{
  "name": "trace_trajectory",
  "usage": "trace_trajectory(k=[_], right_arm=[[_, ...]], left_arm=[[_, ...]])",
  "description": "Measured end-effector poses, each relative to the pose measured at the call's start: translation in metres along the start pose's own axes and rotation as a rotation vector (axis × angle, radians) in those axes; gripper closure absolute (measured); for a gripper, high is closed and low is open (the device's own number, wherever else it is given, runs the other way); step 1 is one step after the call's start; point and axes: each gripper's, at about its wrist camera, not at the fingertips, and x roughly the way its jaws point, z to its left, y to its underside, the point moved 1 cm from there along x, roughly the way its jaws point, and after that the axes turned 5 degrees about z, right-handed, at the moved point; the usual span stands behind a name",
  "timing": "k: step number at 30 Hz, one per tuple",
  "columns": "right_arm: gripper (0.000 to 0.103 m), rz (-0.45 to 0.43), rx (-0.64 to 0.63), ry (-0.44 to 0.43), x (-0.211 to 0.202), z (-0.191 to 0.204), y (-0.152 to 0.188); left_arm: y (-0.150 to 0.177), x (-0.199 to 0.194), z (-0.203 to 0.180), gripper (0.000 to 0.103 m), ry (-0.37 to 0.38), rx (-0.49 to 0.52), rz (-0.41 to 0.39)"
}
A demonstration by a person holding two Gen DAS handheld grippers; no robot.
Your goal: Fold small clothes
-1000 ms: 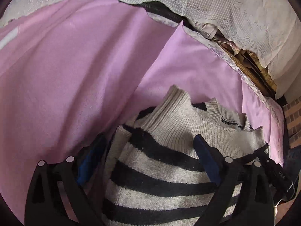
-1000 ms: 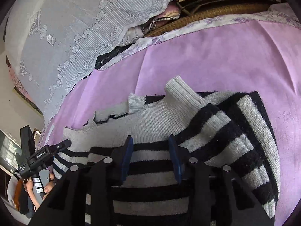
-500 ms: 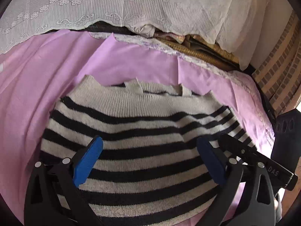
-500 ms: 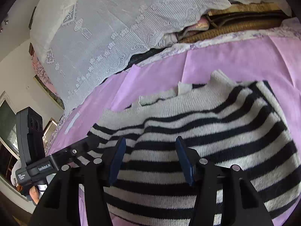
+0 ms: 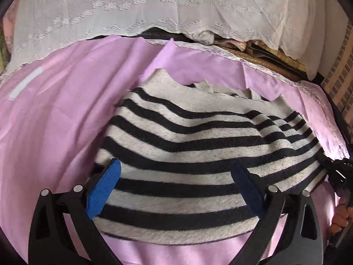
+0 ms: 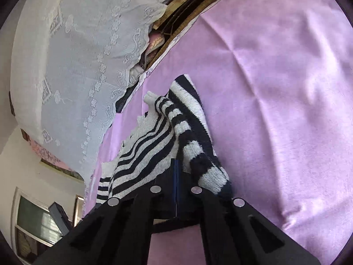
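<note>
A grey and black striped knit sweater (image 5: 198, 150) lies spread on the pink sheet (image 5: 55, 132), neck toward the far side. My left gripper (image 5: 176, 187) hangs open just above its lower half, one blue pad (image 5: 103, 187) near the left edge, nothing pinched. In the right wrist view the right gripper (image 6: 176, 176) is shut on the sweater's (image 6: 154, 145) side edge, and the knit bunches up and drapes on both sides of the closed pads. That right gripper (image 5: 339, 172) also shows at the sweater's right edge in the left wrist view, with a person's hand (image 5: 340, 216) below it.
A white lace cloth (image 5: 176, 11) covers a pile along the far side of the pink sheet, with woven mats (image 5: 275, 59) under it. A brick wall (image 5: 344, 70) stands at the right. A window (image 6: 37, 227) shows at the lower left of the right wrist view.
The sweater went from crumpled to spread flat. My left gripper drew back toward its lower half. The right gripper moved to the sweater's side, rolled, and closed on the edge.
</note>
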Motion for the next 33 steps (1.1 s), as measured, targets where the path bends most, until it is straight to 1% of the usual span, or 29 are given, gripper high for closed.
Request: trace_trajectory(k=[1, 3, 5, 6, 8, 11, 14, 16, 20, 23, 25, 27, 29, 31, 33], right_arm=[[0.103, -0.014, 0.002, 0.009, -0.005, -0.001, 0.001], [0.096, -0.051, -0.021, 0.043, -0.013, 0.007, 0.009], [0.048, -0.089, -0.090, 0.075, -0.021, 0.027, 0.021], [0.042, -0.110, -0.141, 0.083, -0.024, 0.040, 0.028], [0.040, -0.140, -0.257, 0.113, -0.026, 0.068, 0.044], [0.038, -0.112, -0.390, 0.123, -0.017, 0.096, 0.062], [0.038, -0.045, -0.441, 0.110, 0.003, 0.106, 0.071], [0.038, -0.013, -0.448, 0.119, 0.012, 0.105, 0.072], [0.036, 0.061, -0.401, 0.146, 0.029, 0.088, 0.068], [0.036, 0.083, -0.344, 0.095, 0.028, 0.078, 0.058], [0.036, 0.073, -0.318, 0.089, 0.022, 0.073, 0.052], [0.036, 0.065, -0.282, 0.082, 0.018, 0.065, 0.044], [0.038, 0.054, -0.228, 0.054, 0.013, 0.057, 0.037], [0.038, 0.015, -0.186, 0.035, 0.004, 0.052, 0.034], [0.036, -0.034, -0.190, 0.040, -0.007, 0.054, 0.036]], left_arm=[[0.002, -0.006, 0.005, 0.006, -0.004, -0.009, -0.014], [0.006, -0.017, 0.016, 0.006, 0.013, -0.041, -0.027], [0.011, -0.025, 0.023, 0.006, 0.008, -0.068, -0.041], [0.013, -0.027, 0.024, 0.006, 0.009, -0.073, -0.044], [0.016, -0.029, 0.024, 0.006, 0.003, -0.074, -0.044], [0.019, -0.024, 0.018, 0.006, -0.022, -0.045, -0.034], [0.022, -0.016, 0.011, 0.006, -0.083, -0.005, -0.022], [0.022, -0.012, 0.008, 0.005, -0.103, 0.013, -0.015], [0.023, -0.008, 0.007, 0.005, -0.120, 0.025, -0.006], [0.022, -0.005, 0.008, 0.005, -0.123, 0.024, 0.005], [0.022, -0.001, 0.010, 0.004, -0.117, 0.010, 0.020], [0.021, 0.004, 0.016, 0.004, -0.088, -0.019, 0.045], [0.021, 0.004, 0.023, 0.004, -0.065, -0.057, 0.053], [0.020, 0.000, 0.026, 0.004, -0.074, -0.076, 0.035], [0.020, -0.010, 0.023, 0.004, -0.098, -0.069, -0.010]])
